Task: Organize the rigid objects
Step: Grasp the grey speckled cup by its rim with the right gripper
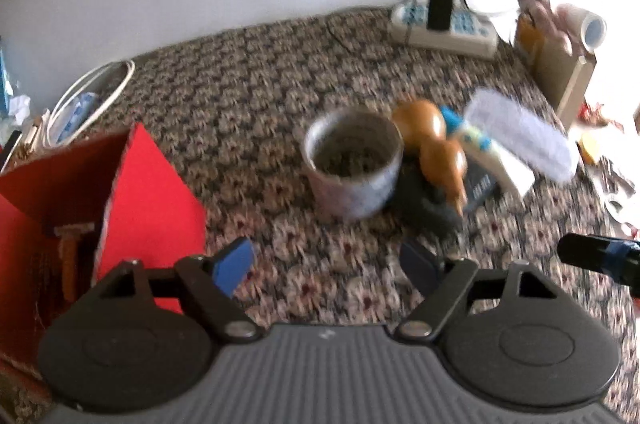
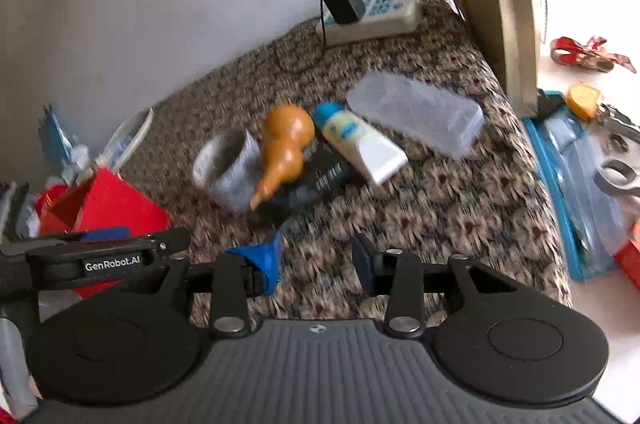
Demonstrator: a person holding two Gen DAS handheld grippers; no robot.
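Patterned cloth covers the bench, with a white wall behind it. Both claws hover low over the cloth, gaping and empty: the left claw at lower centre of its view, the right claw likewise in its own. Just beyond the left claw, up and right of centre, stands a cup; a gourd leans against its right side, on a dark block. Further right lie a tube and a clear case, its long axis running from upper left to lower right. A red box sits open at lower left, probably the bin for the sorted items. The cup lies nearly straight ahead of the left claw, so that claw looks better placed; from the right claw the cluster is up and left. A power strip rests by the wall.
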